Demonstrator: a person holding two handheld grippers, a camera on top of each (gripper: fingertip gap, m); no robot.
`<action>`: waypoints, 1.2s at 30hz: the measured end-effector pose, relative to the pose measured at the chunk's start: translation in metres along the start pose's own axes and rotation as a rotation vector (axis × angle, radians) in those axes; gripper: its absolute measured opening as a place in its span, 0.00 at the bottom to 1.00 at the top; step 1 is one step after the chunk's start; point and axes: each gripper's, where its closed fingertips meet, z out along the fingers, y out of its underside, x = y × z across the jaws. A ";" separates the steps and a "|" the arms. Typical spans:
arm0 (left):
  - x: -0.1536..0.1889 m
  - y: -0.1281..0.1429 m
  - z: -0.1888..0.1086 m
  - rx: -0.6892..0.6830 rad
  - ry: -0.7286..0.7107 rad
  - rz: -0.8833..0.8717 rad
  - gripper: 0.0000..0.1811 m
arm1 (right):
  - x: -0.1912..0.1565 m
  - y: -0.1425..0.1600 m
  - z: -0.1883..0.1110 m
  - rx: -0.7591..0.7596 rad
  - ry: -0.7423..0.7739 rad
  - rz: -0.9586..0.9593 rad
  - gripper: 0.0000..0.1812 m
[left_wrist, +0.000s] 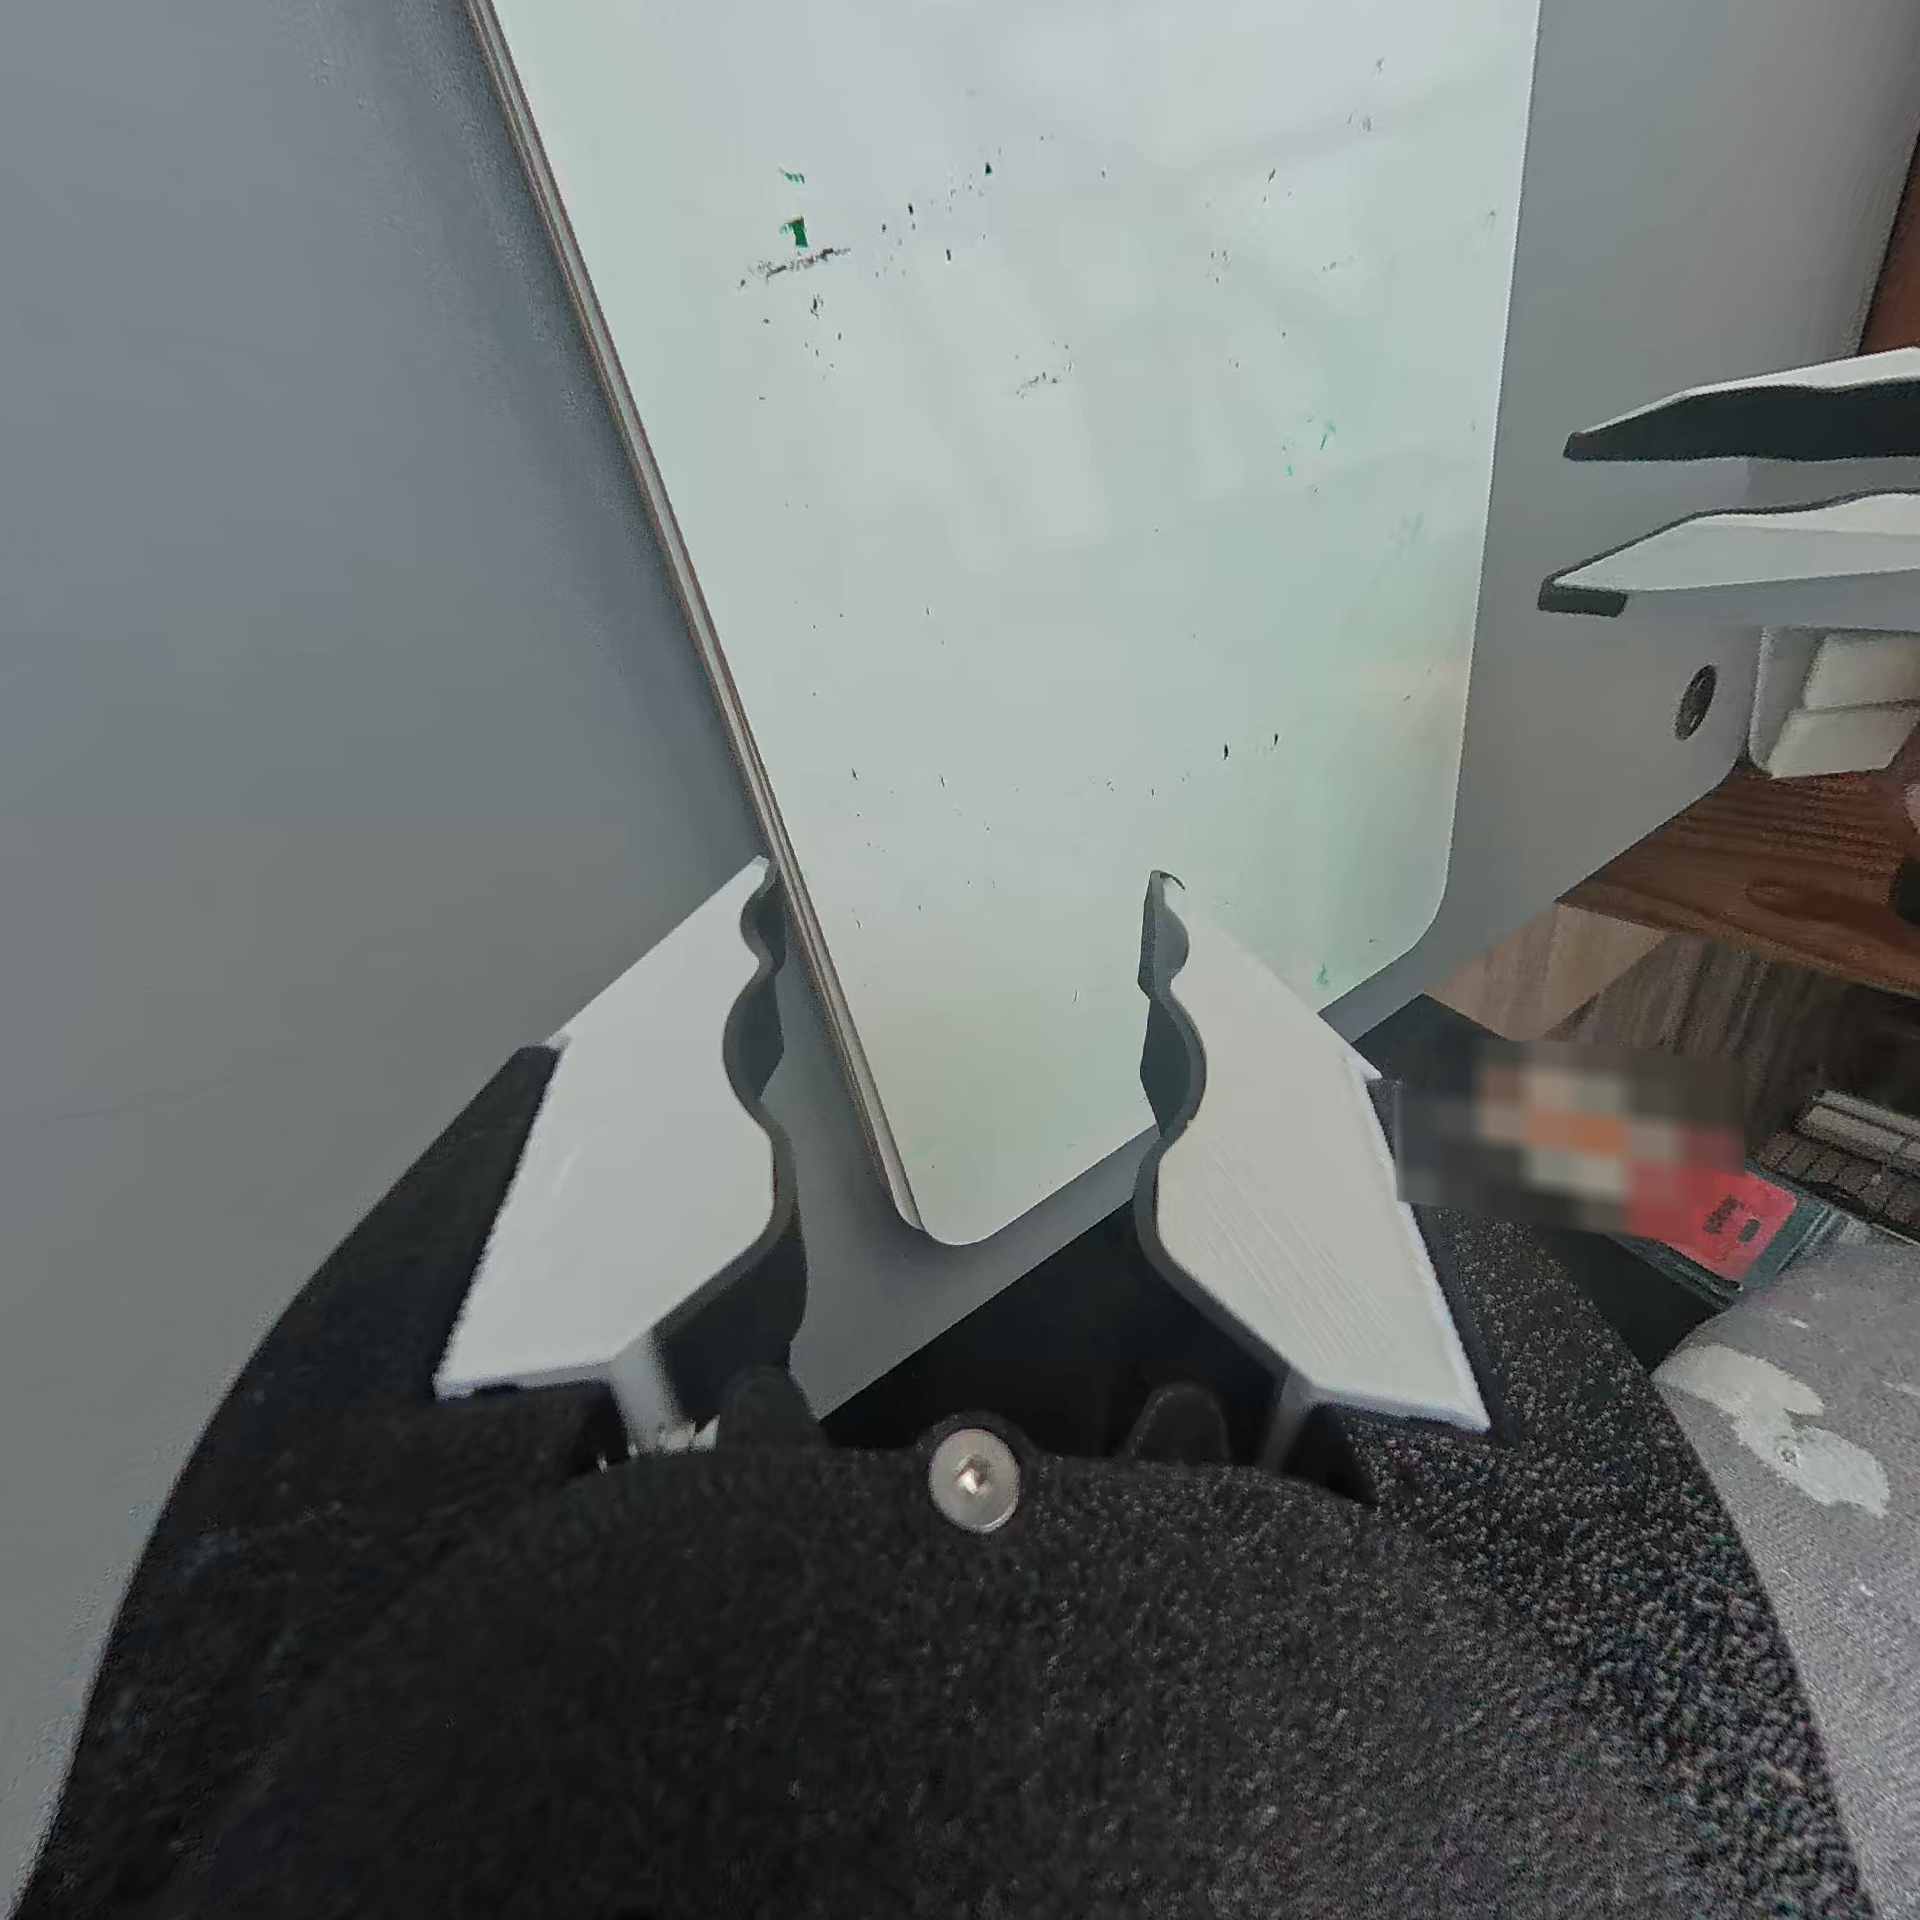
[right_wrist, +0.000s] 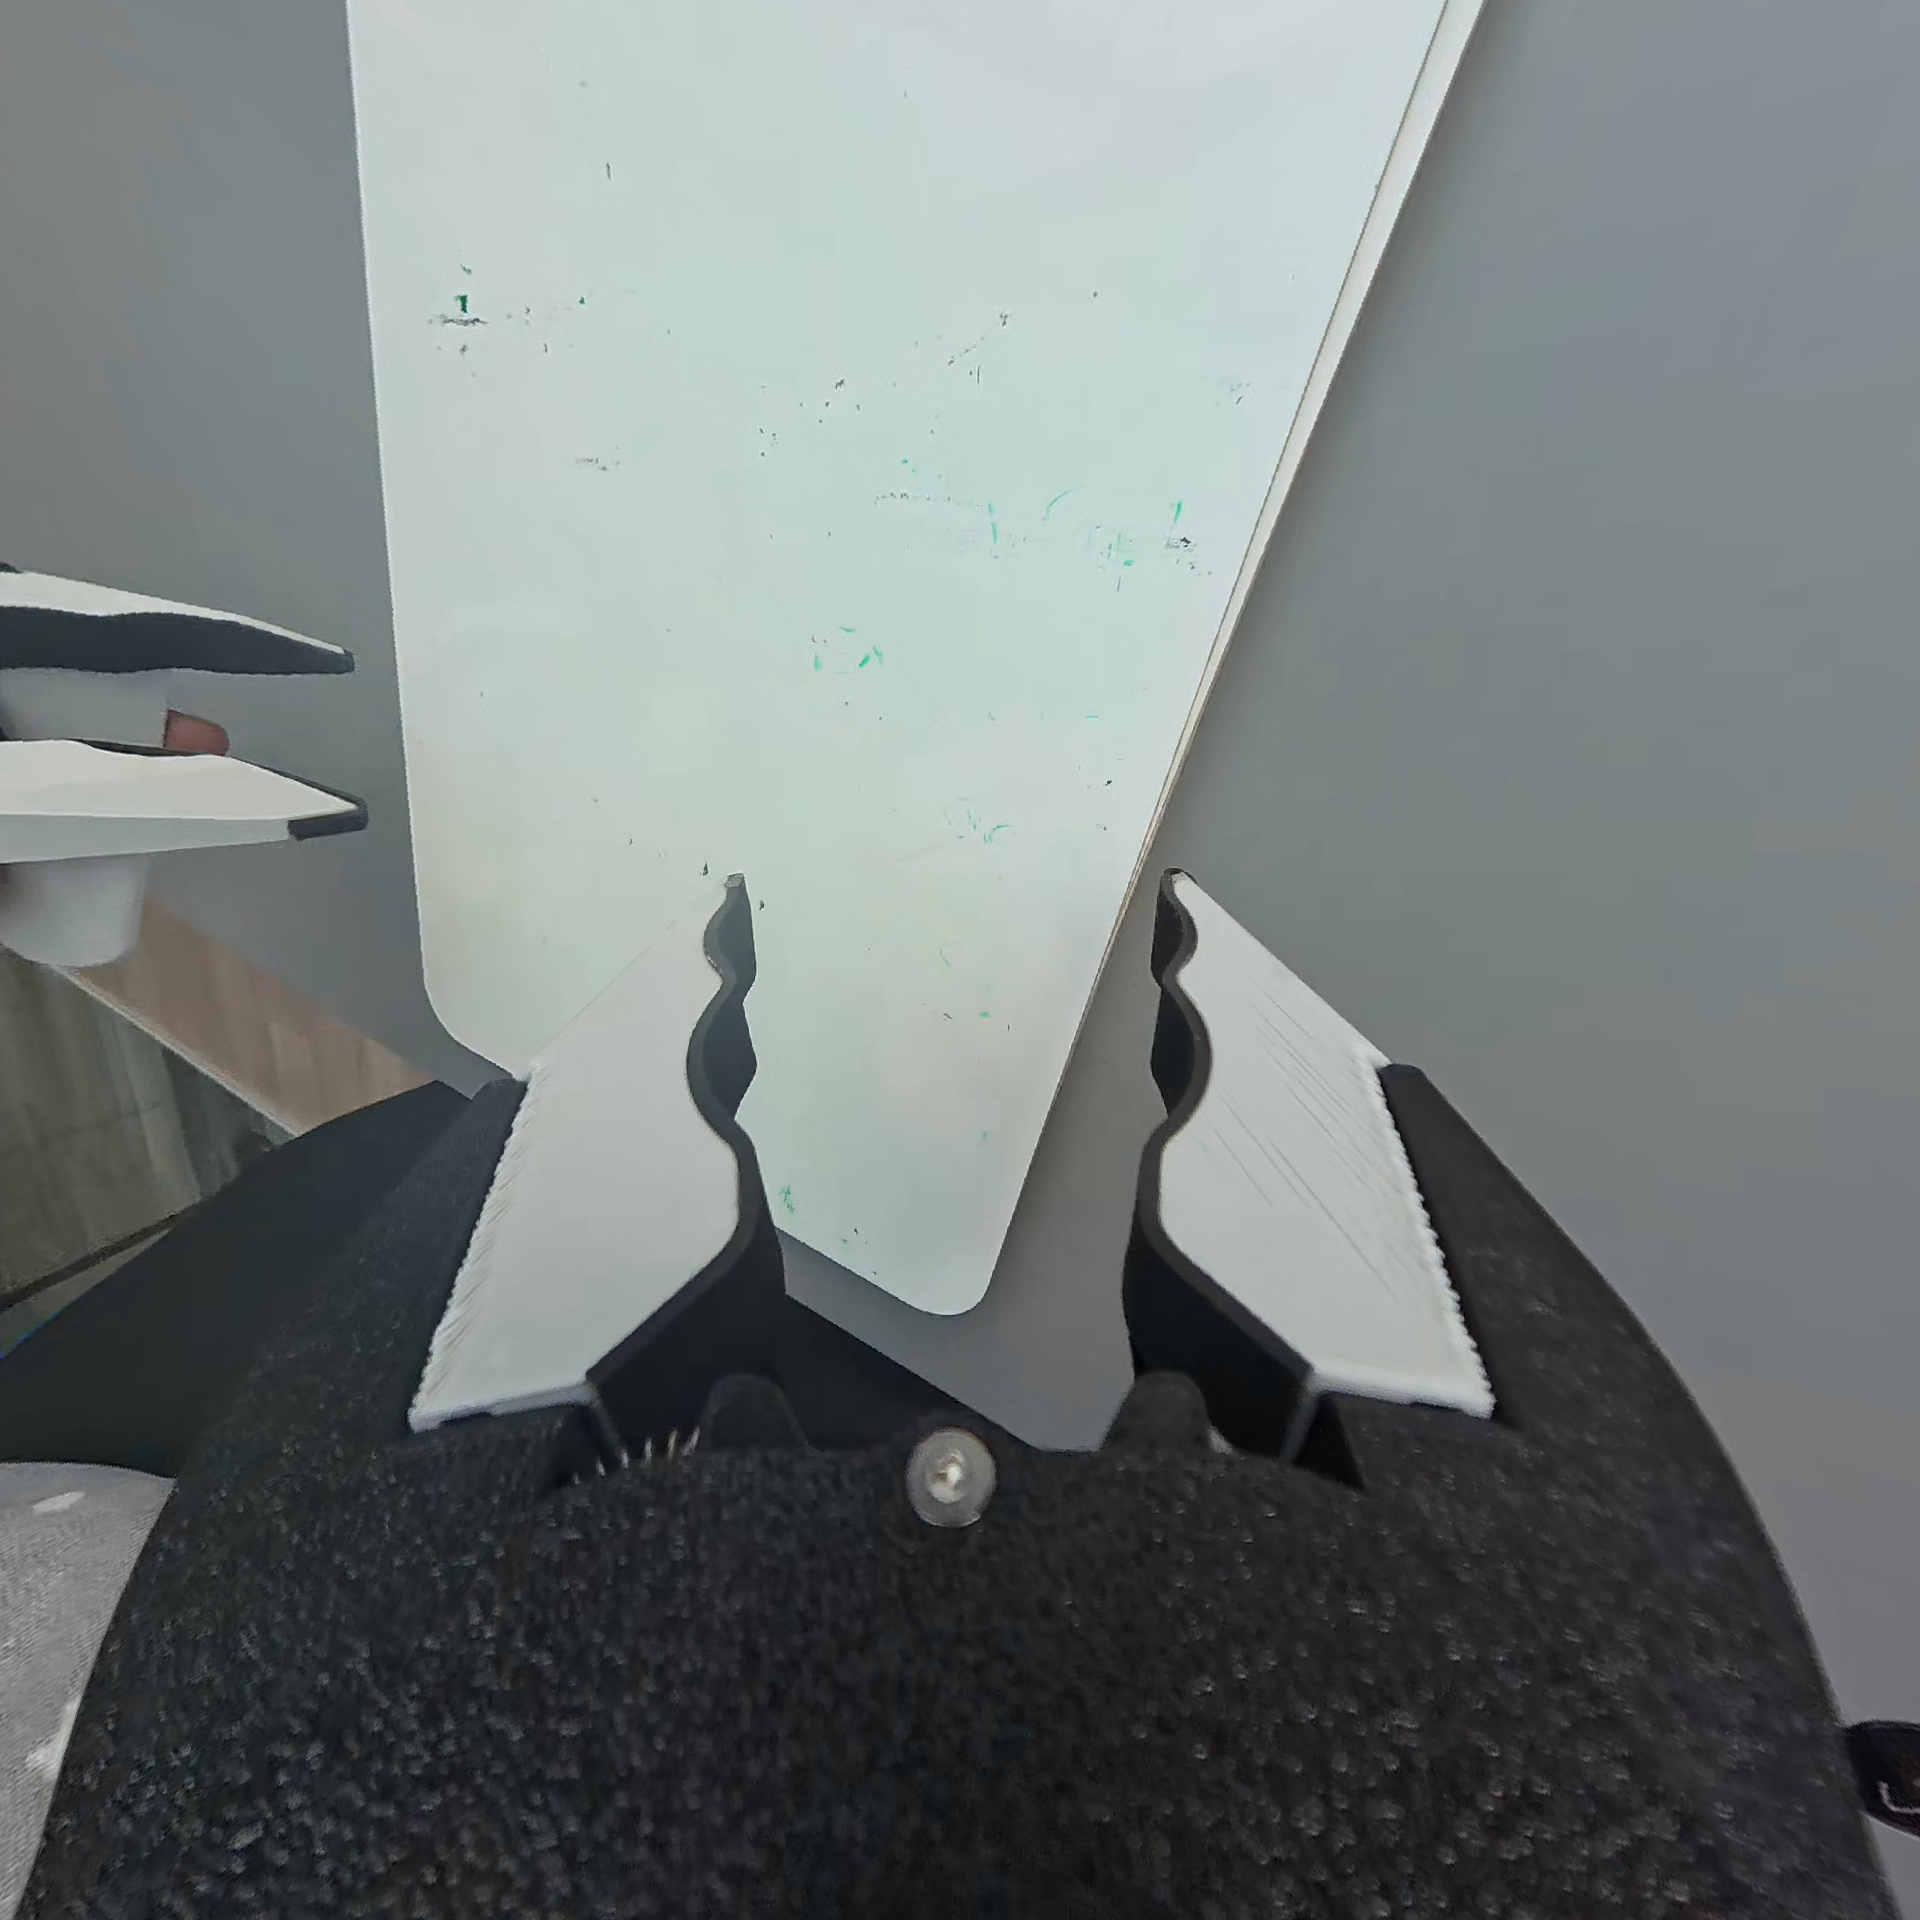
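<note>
We had the left gripper (left_wrist: 961, 883) & right gripper (right_wrist: 951, 883) both spread wide, holding nothing, w/ a corner of the white board (left_wrist: 1039, 520) between each one's fingers.

Your white board (left_wrist: 1039, 571) had green and black smudges, gray surface (left_wrist: 260, 623) under it, and white fingers (right_wrist: 582, 1195) with black pads.
</note>
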 end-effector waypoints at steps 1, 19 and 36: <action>0.000 -0.006 -0.001 0.035 0.024 -0.025 0.39 | 0.002 0.000 0.000 0.013 -0.001 -0.003 0.43; -0.012 -0.061 0.021 0.112 -0.047 -0.032 0.40 | -0.001 0.000 0.030 -0.031 0.028 -0.069 0.54; -0.027 -0.143 0.029 0.225 -0.008 -0.049 0.43 | 0.019 -0.093 0.050 0.058 0.041 -0.119 0.66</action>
